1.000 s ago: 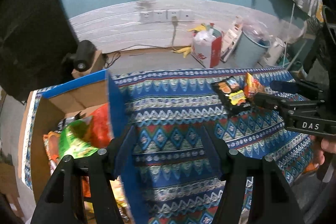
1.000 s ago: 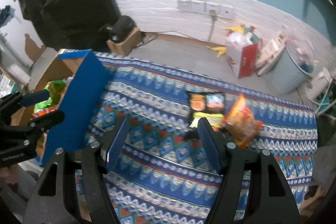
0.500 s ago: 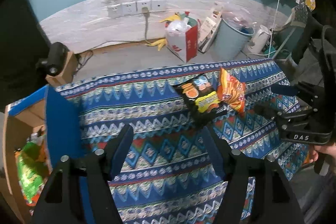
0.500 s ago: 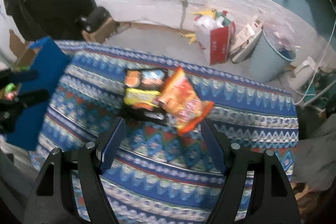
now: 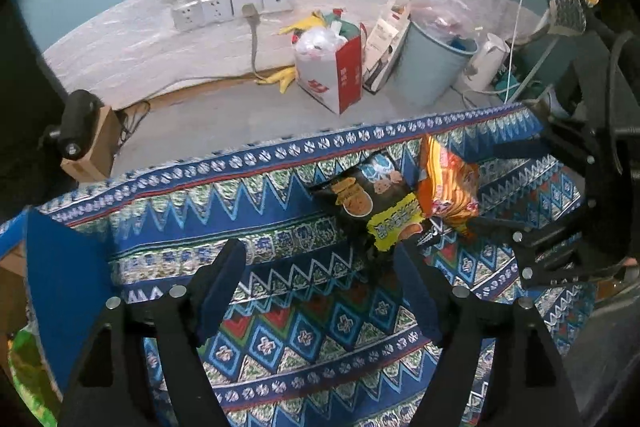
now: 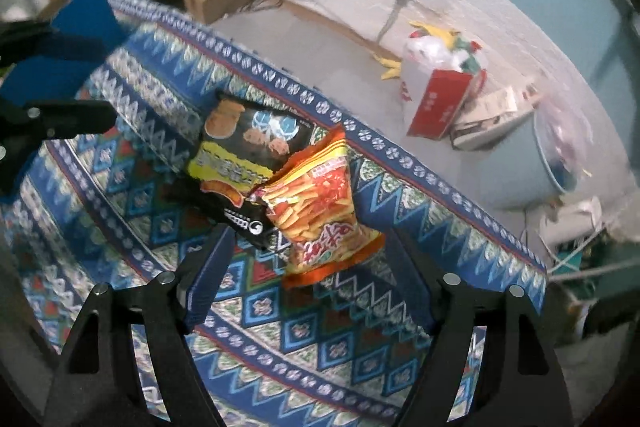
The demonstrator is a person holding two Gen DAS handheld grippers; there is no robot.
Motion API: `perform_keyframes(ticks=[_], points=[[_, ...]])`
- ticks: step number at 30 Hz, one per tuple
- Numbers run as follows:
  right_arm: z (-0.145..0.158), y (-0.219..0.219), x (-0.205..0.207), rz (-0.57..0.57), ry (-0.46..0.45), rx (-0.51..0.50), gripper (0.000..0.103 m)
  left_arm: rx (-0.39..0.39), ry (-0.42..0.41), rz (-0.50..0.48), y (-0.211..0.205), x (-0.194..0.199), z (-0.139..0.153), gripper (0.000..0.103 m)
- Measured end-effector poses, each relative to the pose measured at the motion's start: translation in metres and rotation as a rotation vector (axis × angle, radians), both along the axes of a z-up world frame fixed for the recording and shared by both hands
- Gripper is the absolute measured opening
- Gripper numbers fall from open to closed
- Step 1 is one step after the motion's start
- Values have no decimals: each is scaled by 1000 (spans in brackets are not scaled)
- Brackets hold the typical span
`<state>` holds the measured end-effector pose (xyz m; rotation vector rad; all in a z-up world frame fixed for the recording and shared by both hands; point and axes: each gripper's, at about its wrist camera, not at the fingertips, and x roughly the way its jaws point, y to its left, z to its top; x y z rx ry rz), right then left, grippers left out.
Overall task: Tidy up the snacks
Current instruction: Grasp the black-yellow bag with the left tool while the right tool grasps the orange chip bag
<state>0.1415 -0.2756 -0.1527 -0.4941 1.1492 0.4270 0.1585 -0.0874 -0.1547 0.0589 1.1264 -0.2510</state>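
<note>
Two snack bags lie overlapping on the patterned tablecloth point(image 5: 280, 327): a black one point(image 5: 372, 199) point(image 6: 248, 147) and an orange one point(image 5: 448, 187) point(image 6: 320, 199). My left gripper point(image 5: 320, 279) hangs just short of the black bag with its jaws opening and only cloth between them. My right gripper point(image 6: 312, 259) is over the orange bag, jaws opening; the bag's lower end lies between the fingers, untouched by the pads. Each gripper shows in the other's view: the right gripper point(image 5: 504, 187) beside the orange bag, the left gripper point(image 6: 80, 83) at the far left.
A cardboard box with a blue flap point(image 5: 60, 287) point(image 6: 88, 15) stands at the table's left end, holding a green snack bag point(image 5: 24, 367). Beyond the far table edge, on the floor, are a red-and-white bag point(image 5: 332, 75), a pale blue bin point(image 5: 432, 63) and a kettle point(image 5: 488, 63).
Both grippers have moved down and toward the two bags, which now look larger and nearer. The box has slid to the left edge of both views. Both pairs of jaws stand wider.
</note>
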Motion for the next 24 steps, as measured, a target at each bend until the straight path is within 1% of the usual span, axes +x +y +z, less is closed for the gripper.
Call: perform_keyframes(ticks=[4,6,8,10,13,15,17,18,20,22,24], points=[[-17,-3,14,0,26,0,77,-7,32,1,-3,8,-18,78],[-25,-4,18,0,40,0,77,-14,33,5,-4,11,-23,78],[-35,-4,20,4,52,-20,77,-27,37,0,-6,14,-25,78],[-44,-4,22,7,58,-41,77,-25,39,-1,-8,18,-28,78],[-51,-5,25,-8,51,-48,77,-27,46,6,-12,23,-32,78],[-54,-8,28,-29,65,-27,71,-49,57,20,-14,26,-34,78],[-58,-13,30,-50,93,0,48,-67,71,35,-16,29,-36,78],[-59,-17,30,-70,94,19,48,-76,80,45,-18,31,-37,78],[-57,-23,31,-103,96,54,42,-99,94,69,-20,35,-39,78],[-56,-30,34,-150,109,89,41,-128,106,104,-23,39,-41,80],[-54,-41,36,-207,115,88,41,-154,119,144,-26,43,-44,81]])
